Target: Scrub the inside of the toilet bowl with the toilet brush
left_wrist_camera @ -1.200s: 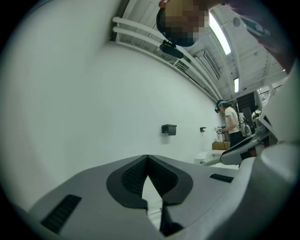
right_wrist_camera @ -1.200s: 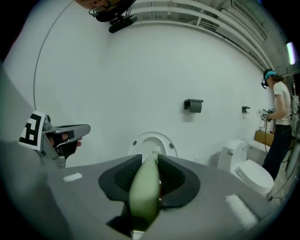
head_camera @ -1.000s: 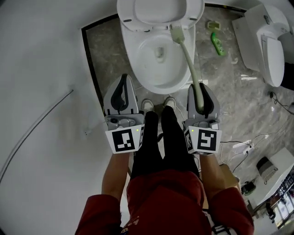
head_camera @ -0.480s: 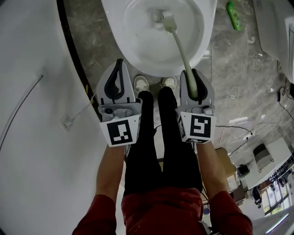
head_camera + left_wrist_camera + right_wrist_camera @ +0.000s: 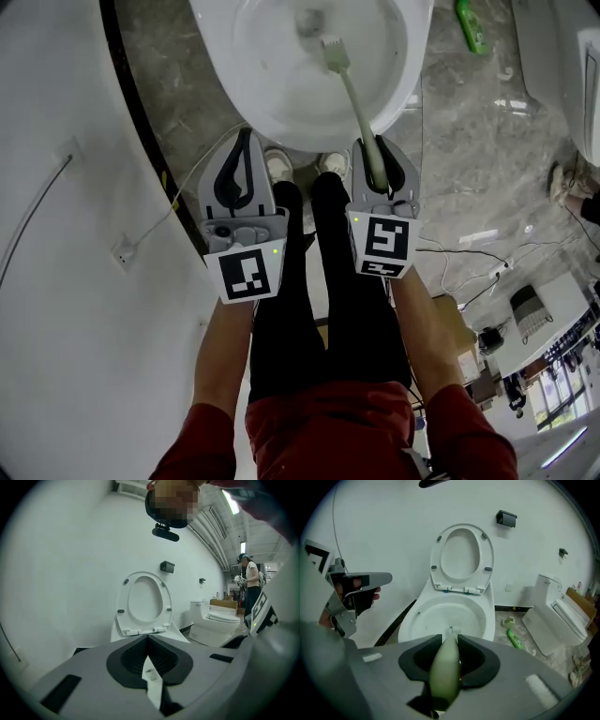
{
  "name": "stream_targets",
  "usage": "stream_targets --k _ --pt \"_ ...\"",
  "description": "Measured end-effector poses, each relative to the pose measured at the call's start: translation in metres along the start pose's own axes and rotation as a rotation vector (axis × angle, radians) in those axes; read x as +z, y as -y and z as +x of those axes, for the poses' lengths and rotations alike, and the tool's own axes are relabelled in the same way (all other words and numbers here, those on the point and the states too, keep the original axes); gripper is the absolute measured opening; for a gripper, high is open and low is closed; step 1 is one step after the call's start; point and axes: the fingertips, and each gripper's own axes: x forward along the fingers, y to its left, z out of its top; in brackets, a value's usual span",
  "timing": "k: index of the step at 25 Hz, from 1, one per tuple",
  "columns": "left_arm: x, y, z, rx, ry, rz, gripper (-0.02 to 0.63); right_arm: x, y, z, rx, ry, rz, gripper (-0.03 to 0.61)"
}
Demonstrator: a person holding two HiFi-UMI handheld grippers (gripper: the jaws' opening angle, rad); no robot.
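A green bottle lies on the grey marble floor, far right. Beyond it stands a white toilet with its lid down. White cables trail across the near right.

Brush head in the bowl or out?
In. The bristle head of the pale green toilet brush lies inside the white toilet bowl, near the drain hole.

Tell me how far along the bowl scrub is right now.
Done: the seat is up, and the right gripper is shut on the toilet brush. In hand: the brush reaches low inside the toilet bowl, near the drain. Left: scrubbing the bowl walls; I can't tell how much is clean. The left gripper is shut, empty.
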Motion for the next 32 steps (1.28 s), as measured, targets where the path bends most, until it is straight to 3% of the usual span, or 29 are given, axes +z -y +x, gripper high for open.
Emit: stream_targets --k 6,11,15,19,26,32 --pt "0.008 -0.001 0.007 0.004 0.018 -0.003 0.006 0.011 0.014 -0.002 -0.057 0.024 -0.033 0.115" --pt "0.007 -0.009 0.01 0.017 0.01 -0.007 0.006 -0.013 -0.006 0.009 0.014 -0.052 0.147 0.115" --pt "0.006 -0.017 0.009 0.03 0.004 -0.003 0.006 -0.004 -0.039 0.009 0.152 -0.043 0.354 0.115" --pt "0.005 -0.022 0.007 0.034 0.001 0.001 0.006 0.009 -0.05 0.004 0.214 -0.009 0.423 0.115" --pt "0.005 -0.015 0.011 0.025 0.002 -0.012 0.006 -0.03 -0.007 0.034 0.061 -0.099 0.318 0.115" --pt "0.006 -0.01 0.011 0.016 0.001 -0.011 0.006 0.002 0.038 0.025 -0.101 -0.002 0.064 0.115"
